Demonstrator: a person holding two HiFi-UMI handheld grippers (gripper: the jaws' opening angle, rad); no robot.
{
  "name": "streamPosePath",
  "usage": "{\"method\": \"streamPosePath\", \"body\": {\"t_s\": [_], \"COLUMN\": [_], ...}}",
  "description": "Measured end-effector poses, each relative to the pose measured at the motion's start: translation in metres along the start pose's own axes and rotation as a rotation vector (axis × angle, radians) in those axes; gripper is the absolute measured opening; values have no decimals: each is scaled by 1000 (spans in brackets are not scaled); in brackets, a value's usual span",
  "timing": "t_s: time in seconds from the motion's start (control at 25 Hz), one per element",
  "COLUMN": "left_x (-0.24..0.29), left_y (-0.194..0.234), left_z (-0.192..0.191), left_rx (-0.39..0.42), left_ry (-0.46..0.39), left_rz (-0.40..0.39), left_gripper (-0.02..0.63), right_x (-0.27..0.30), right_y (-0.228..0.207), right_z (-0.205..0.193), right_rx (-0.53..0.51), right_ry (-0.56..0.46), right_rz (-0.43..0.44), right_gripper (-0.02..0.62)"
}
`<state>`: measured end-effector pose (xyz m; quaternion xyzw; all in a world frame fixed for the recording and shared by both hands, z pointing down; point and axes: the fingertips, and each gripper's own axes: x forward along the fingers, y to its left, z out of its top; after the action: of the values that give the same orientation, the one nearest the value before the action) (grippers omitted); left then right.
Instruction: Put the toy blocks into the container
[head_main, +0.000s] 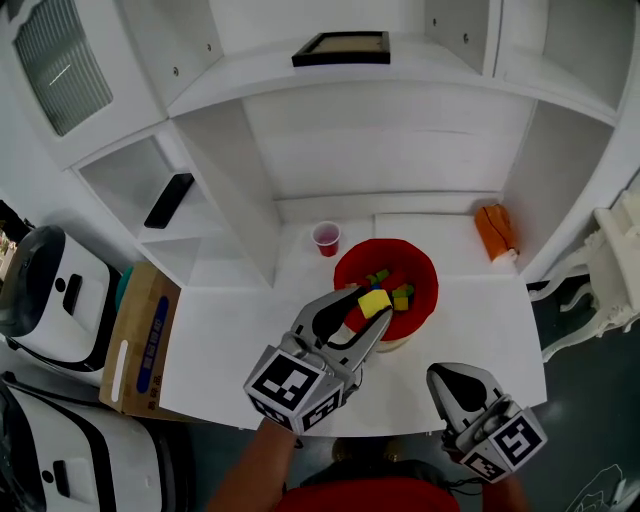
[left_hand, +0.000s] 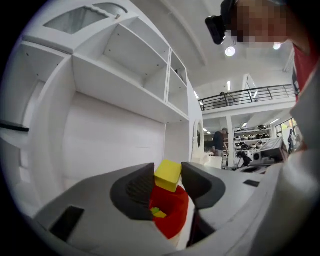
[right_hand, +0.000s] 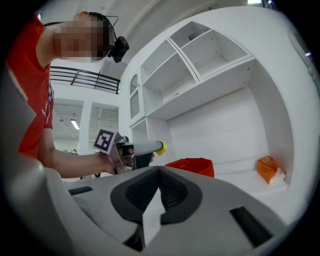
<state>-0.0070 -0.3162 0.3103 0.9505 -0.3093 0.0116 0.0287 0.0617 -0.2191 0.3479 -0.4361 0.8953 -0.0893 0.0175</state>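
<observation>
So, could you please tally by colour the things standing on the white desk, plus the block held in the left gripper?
Red: 2, red container and red cup
Orange: 1, orange packet
Yellow: 1, yellow block
Total: 4

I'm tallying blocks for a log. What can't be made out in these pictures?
Red container, head view: the left gripper and its yellow block cover part of the contents; no full count.
Orange item, head view: too small to identify.
Black flat object, head view: too small to identify.
</observation>
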Motion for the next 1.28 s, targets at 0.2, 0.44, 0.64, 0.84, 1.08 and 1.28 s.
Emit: {"method": "streamPosePath", "body": {"t_s": [0.2,0.44,0.64,0.84,1.08,1.28], "left_x": [30,36,26,-3,-29,-42], "left_y": [24,21,1,-42,-94,-102], "left_z": [-21,-30,-19,-5,-18,-24], "left_rx": [-13,-33,-36,-3,54,6], "left_ry": [104,108,48,-44,7,25], "left_rz": [33,24,-18,-63,-113,-111], "left_gripper": [201,232,201,8,9,9], "right_x": [-12,-17,-11,-5,1,2], "right_y": [-4,-7,-3,-2,13,24], "right_z": [3,4,10,18,27,27], "right_rx": [4,11,11,13,-61,-116], "right_ry": [-10,-16,-29,-57,-65,-62], "right_rz": [-6,-9,7,6,13,13], "right_gripper": [5,5,5,5,3,5]}}
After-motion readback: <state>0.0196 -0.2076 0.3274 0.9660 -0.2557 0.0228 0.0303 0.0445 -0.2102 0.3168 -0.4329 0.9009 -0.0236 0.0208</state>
